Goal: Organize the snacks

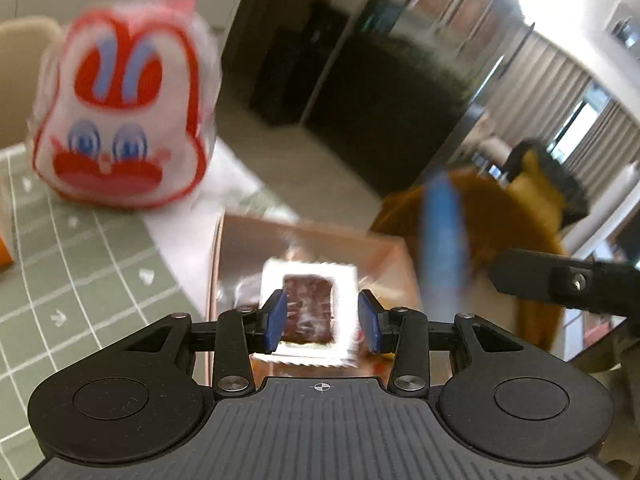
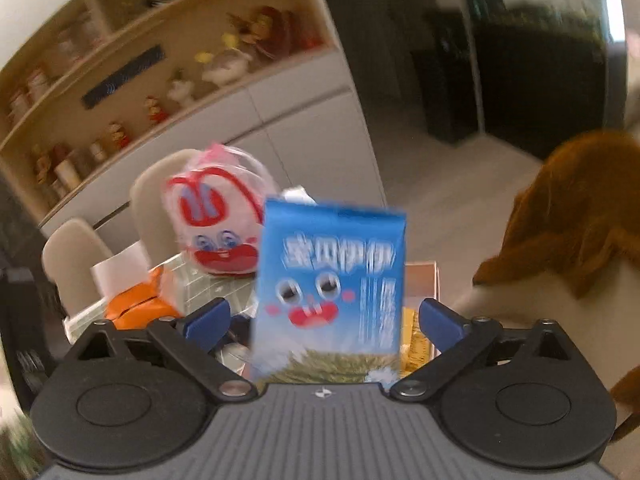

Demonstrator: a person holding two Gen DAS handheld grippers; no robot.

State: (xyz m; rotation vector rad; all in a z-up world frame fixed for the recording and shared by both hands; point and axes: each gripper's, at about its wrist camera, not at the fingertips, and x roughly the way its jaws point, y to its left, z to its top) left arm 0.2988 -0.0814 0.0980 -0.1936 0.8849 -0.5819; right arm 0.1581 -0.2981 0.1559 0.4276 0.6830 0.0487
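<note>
One small clear-windowed snack packet (image 1: 308, 312) with dark contents lies between the blue pads of the left gripper (image 1: 323, 320), over one pinkish translucent box (image 1: 304, 248). The pads stand on either side of the packet with a gap showing at the right pad, so the fingers read as spread; whether the left pad touches the packet cannot be told through the blur. One white-and-red rabbit-face bag (image 1: 120, 116) stands at 10 o'clock from the packet, on one green gridded mat (image 1: 80, 264) that runs off to 9 o'clock.

In the right wrist view, one blue snack pouch (image 2: 328, 300) with a cartoon face stands upright in the middle of the right gripper (image 2: 324, 320). Both blue fingers are spread wide and stand clear of the pouch's sides (what supports the pouch is not visible). A yellow packet (image 2: 416, 344) shows at 3 o'clock of the pouch, just behind it. The rabbit-face bag (image 2: 216, 224) sits at 10 o'clock, with one orange package (image 2: 136, 308) at 9 o'clock. Two beige chairs (image 2: 72, 264) stand beyond the table at 9 to 10 o'clock. One brown furry object (image 2: 576, 224) lies at 3 o'clock.
</note>
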